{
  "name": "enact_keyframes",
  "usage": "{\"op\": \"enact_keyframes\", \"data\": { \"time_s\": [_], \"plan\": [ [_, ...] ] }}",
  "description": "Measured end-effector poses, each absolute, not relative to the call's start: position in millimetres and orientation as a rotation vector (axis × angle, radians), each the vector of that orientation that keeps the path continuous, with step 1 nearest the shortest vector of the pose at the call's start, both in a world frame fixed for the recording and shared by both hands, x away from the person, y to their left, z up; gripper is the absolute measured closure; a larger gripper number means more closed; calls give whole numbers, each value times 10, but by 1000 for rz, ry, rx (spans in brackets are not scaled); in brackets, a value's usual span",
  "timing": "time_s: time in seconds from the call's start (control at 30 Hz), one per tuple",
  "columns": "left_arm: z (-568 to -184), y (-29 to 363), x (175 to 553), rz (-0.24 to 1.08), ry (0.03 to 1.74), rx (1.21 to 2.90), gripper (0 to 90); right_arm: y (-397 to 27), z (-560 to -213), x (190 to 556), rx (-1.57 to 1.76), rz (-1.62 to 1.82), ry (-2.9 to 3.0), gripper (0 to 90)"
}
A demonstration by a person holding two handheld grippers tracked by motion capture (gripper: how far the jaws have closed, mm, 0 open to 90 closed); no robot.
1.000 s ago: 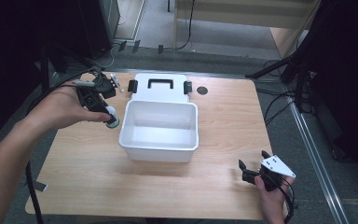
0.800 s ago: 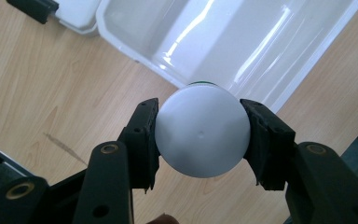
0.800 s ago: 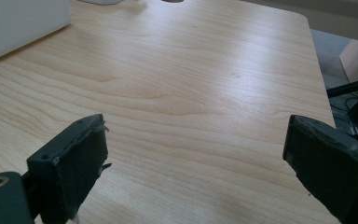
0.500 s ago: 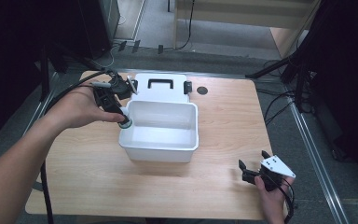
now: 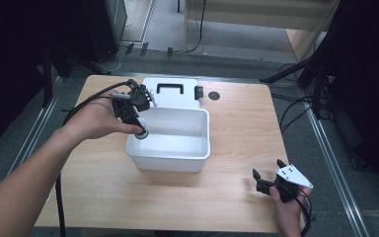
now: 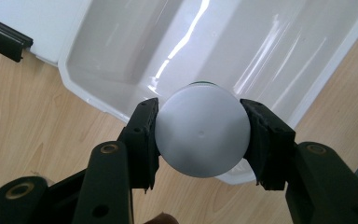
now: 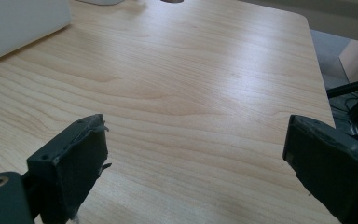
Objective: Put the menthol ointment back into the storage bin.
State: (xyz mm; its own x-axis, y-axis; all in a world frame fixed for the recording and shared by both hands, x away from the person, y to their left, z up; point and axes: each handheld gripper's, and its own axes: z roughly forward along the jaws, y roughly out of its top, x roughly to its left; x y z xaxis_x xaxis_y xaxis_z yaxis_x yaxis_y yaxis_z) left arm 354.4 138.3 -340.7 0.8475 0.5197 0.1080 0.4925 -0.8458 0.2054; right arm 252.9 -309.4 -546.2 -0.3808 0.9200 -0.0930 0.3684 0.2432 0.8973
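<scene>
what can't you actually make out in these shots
- Round white-capped container held in the left tool: in the left gripper view the cap hides its body bar a green sliver; in the high view it is too small.
- White rectangular plastic bin: its floor under the container is hidden in the left gripper view.
- Small dark round thing on the light wooden table: too small to identify in the high view.
- Open right tool: edges crop its jaws in the right gripper view.

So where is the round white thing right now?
The round white thing sits clamped in the left tool, over the near left corner of the white bin.
</scene>
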Motion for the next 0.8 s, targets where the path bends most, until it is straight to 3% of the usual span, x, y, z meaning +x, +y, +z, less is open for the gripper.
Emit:
{"op": "enact_keyframes", "data": {
  "time_s": [0.8],
  "plan": [
    [-3892,1171,3646,184,747,2898,509,-3097,-5460,2527,1182,1103,1875,65]
  ]
}}
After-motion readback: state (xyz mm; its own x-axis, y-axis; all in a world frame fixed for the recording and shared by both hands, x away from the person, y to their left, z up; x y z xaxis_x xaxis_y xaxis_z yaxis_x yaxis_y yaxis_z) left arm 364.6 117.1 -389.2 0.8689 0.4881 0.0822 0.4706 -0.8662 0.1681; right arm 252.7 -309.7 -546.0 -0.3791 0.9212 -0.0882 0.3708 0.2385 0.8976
